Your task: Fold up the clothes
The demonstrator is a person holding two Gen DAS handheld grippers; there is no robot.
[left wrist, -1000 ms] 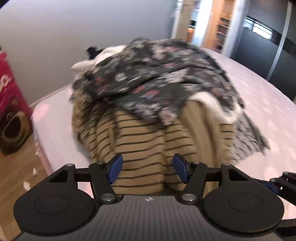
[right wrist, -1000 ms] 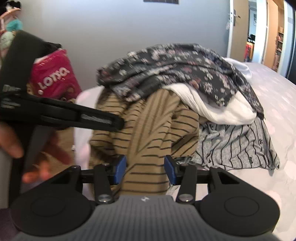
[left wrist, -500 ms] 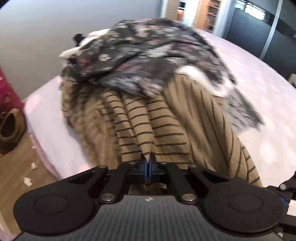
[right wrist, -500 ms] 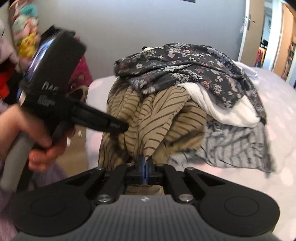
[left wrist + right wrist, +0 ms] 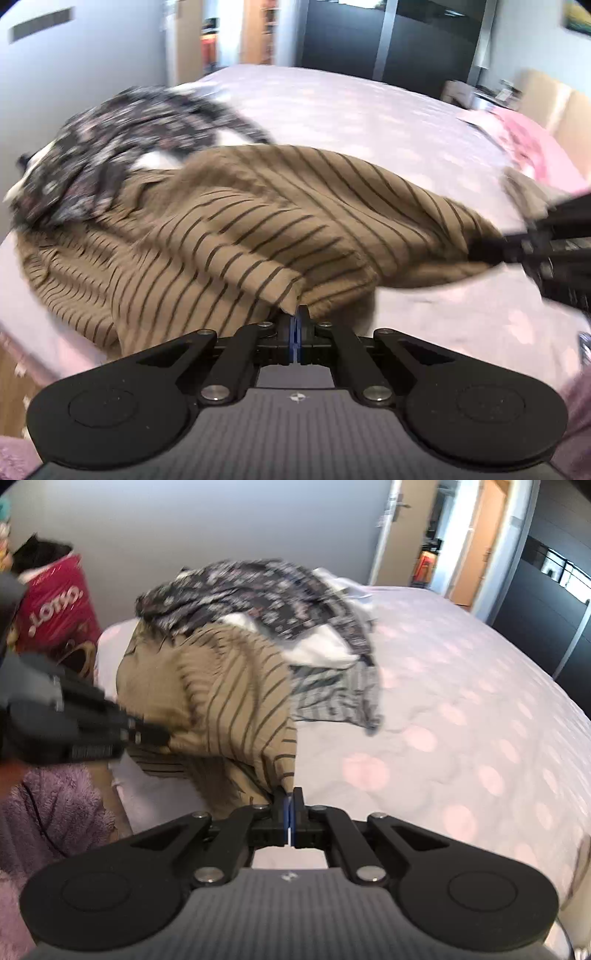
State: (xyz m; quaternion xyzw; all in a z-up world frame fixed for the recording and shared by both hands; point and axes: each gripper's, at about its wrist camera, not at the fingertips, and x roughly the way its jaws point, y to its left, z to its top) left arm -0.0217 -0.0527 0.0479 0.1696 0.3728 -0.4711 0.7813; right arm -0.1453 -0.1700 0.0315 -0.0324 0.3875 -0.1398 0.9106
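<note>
Evidently both hand-held grippers, left hand-held gripper and right hand-held gripper, are clamped on the striped top's edge beside the clothes pile, likely to spread it on the bed

The clothes pile sits on the bed near its corner. The striped garment stretches from under that pile out across the bed.

Both grippers, open 1 s ago, now clamp striped brown shirt; shirt drawn out from under floral garment toward 3 o'clock, spread between left gripper & right gripper.
</note>
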